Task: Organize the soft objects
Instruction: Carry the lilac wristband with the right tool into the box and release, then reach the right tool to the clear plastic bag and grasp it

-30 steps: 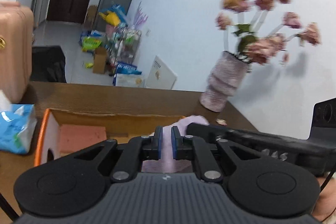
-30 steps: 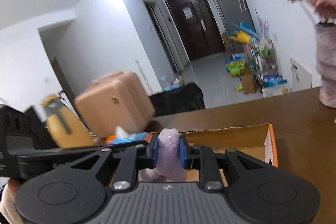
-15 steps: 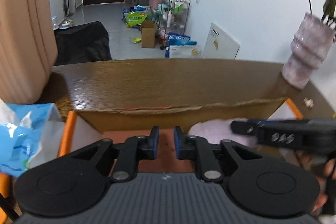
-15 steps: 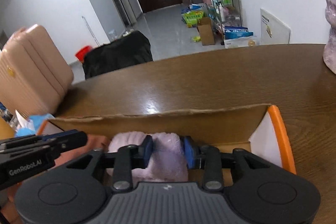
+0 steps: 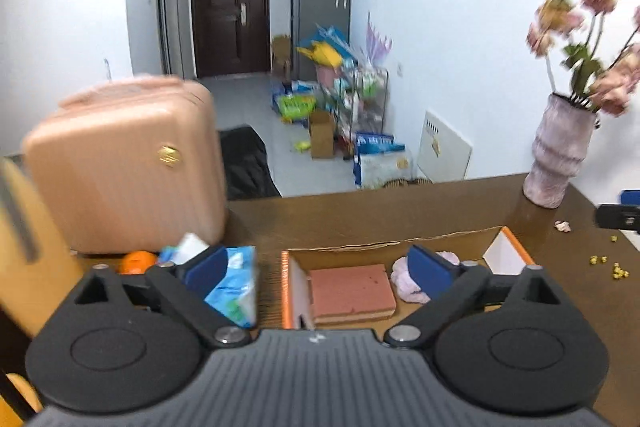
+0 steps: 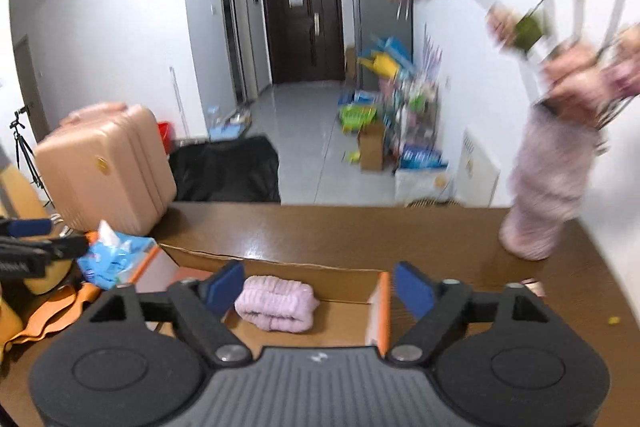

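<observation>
Pink rolled towel (image 6: 276, 303) lay inside cardboard box (image 6: 378, 311), at 12 o'clock from right claw (image 6: 318, 293). Both claws just spread wide, nothing pinched; left claw (image 5: 318, 269) likewise empty. Judged light, squashy, non-slip; best pinched across mid-roll.

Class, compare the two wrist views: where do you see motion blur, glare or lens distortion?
Left wrist view: the pink suitcase and flowers smear with motion blur; straight walls bow from the fisheye. Right wrist view: the flowers and vase blur heavily, and glare shines on the brown table.
</observation>
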A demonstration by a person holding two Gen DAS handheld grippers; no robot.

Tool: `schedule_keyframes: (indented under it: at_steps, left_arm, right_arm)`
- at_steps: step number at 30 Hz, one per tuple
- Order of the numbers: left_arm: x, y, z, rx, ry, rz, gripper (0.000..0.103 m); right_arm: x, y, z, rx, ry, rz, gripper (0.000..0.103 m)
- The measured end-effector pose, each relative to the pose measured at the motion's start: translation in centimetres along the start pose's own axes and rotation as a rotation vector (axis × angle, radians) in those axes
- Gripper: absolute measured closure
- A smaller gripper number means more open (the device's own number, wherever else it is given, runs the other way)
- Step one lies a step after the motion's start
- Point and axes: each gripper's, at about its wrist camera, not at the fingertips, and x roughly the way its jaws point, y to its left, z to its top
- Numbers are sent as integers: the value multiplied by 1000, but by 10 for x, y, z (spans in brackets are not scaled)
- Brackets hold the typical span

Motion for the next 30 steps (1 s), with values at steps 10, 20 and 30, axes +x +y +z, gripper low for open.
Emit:
schedule_keyframes:
  at_steps: [10, 20, 30]
  left_arm:
    - [-112, -4, -36, 26, -94, 6, 0]
    - [-175, 18, -121, -107, -158, -22, 0]
    - [-246, 26, -235, -134, -241, -22, 0]
  right_arm:
    - [-136, 9, -32, -14, -92, -35, 10]
    - [-203, 17, -133, 51, -252, 65, 3]
    - [-257, 46, -258, 22, -336, 51, 0]
